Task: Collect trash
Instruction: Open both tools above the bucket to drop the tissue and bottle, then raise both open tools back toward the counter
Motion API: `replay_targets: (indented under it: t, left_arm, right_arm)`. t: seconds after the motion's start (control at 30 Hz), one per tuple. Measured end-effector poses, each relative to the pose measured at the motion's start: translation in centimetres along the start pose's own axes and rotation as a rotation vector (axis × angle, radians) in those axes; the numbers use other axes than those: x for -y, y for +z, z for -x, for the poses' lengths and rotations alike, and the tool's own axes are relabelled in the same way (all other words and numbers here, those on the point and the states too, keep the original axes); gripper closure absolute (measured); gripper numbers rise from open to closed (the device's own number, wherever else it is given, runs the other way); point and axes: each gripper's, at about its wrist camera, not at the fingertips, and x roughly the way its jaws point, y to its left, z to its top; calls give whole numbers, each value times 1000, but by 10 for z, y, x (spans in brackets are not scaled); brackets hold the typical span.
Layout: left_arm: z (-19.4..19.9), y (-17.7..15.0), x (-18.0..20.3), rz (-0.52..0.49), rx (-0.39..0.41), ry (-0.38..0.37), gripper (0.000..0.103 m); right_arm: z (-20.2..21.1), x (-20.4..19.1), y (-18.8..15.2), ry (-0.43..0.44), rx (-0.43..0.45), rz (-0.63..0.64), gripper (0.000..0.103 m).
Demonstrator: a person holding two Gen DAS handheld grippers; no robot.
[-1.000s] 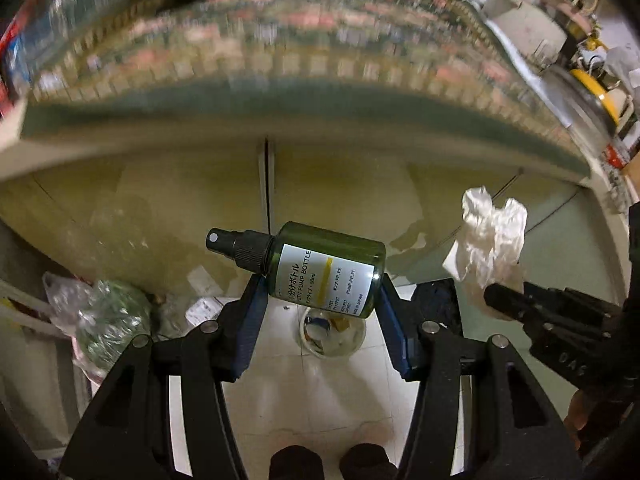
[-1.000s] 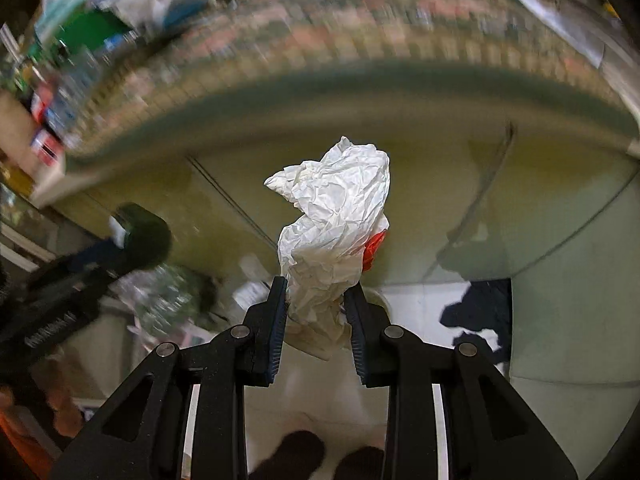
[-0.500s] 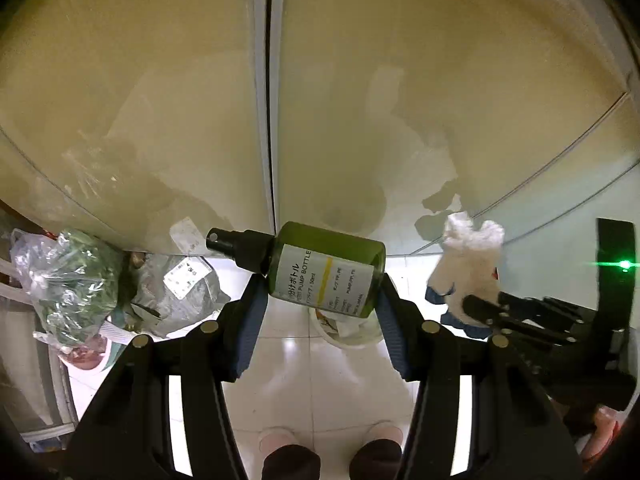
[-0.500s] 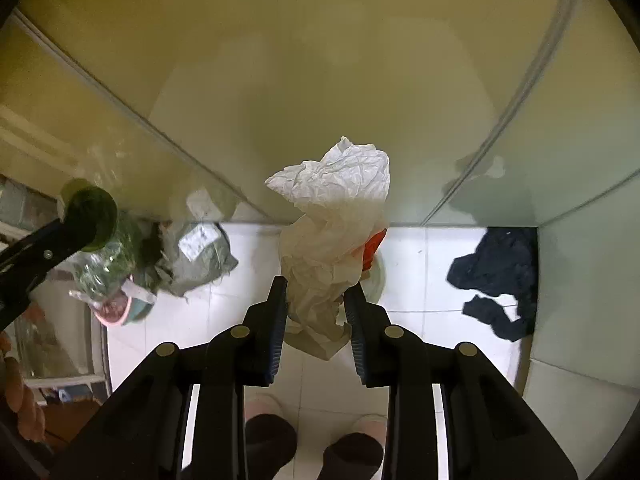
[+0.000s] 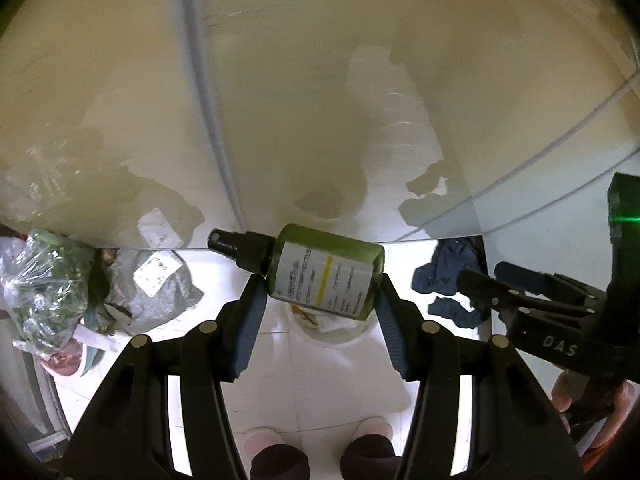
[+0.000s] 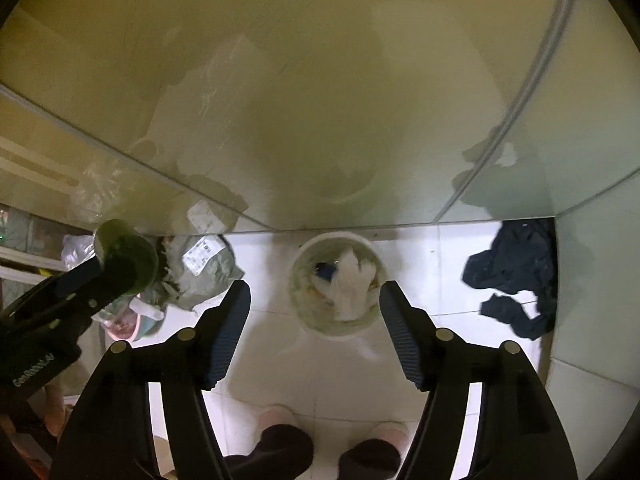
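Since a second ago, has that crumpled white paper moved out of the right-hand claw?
Yes. The crumpled white paper has dropped from between the opening jaws of the right gripper into the white bin on the floor below; nothing is between the jaws now.

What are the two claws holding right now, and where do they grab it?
The left claw squeezes the green spray bottle across its labelled middle. The right claw is opening and holds nothing; the crumpled paper lies in the bin below.

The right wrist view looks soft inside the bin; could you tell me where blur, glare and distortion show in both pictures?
Right wrist view: the white paper in the bin is smeared, the claw sharp. Left wrist view: the green bottle label is slightly blurred. Both: fisheye bends the cabinet edges, and the white floor glares.
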Motion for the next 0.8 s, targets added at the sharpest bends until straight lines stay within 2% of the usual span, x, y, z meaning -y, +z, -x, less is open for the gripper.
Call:
replay_targets:
  t: [0.13, 0.27, 0.4, 0.53, 0.6, 0.73, 0.8]
  left_arm:
    - [-1, 2, 17, -31, -7, -34, 50]
    - [0, 2, 30, -46, -46, -23, 49]
    - [28, 5, 37, -27, -48, -6, 49]
    - [95, 12, 49, -17, 15, 34, 49]
    - [136, 17, 55, -4, 57, 50, 49]
    - [236, 23, 71, 19, 166, 68, 49]
    - [293, 23, 81, 16, 246, 77, 49]
  right_arm:
    - [22, 5, 2, -51, 29, 8, 39]
    - [51, 5, 4, -78, 61, 27, 39]
    - [78, 5, 7, -75, 82, 38, 39]
    - [122, -1, 9, -67, 111, 52, 39]
    - [157, -6, 10, -56, 135, 64, 39]
    - [236, -18, 11, -38, 206, 91, 39]
    - [276, -24, 11, -29, 252, 106, 39]
